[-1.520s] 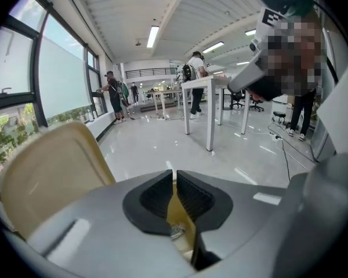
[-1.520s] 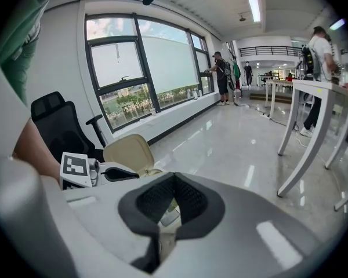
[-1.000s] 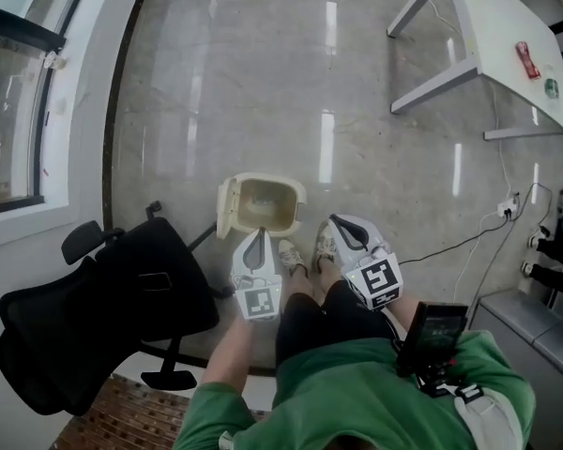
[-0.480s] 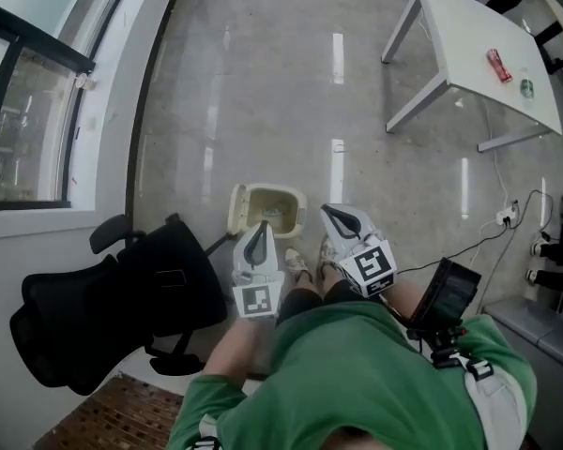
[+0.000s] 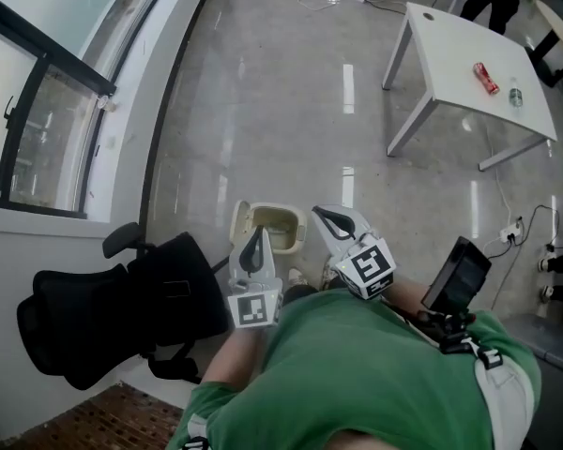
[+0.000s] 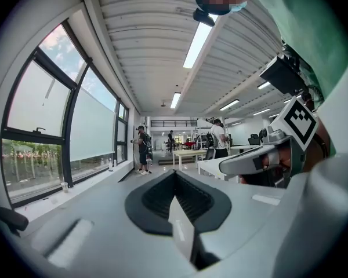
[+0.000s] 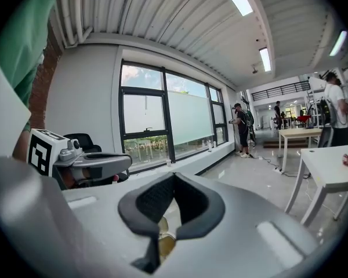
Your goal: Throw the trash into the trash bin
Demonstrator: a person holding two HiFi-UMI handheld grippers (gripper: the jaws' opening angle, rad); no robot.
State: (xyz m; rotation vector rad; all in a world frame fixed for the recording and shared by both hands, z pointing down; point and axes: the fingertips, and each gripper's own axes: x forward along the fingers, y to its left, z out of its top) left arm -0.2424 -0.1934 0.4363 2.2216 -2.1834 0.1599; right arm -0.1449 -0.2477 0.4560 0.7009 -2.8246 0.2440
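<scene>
A cream trash bin [image 5: 269, 225] stands on the floor with its lid swung open to the left. My left gripper [image 5: 256, 244] hangs just in front of the bin's near rim, shut with nothing in it. My right gripper [image 5: 327, 218] is at the bin's right edge, also shut and empty. In the left gripper view the jaws [image 6: 175, 174] meet and point level into the room. In the right gripper view the jaws [image 7: 174, 176] meet too, and a bit of the bin [image 7: 165, 237] shows through the slit below them. No trash is visible in either gripper.
A black office chair [image 5: 122, 307] stands to the left of the bin, under the window wall. A white table [image 5: 455, 64] at the far right carries a red can [image 5: 485, 78] and a small bottle [image 5: 515, 94]. Cables [image 5: 493, 228] lie on the floor to the right.
The head view has lifted and pulled back, so the bin looks smaller and more of the room shows. Both grippers stay shut near the bin.
</scene>
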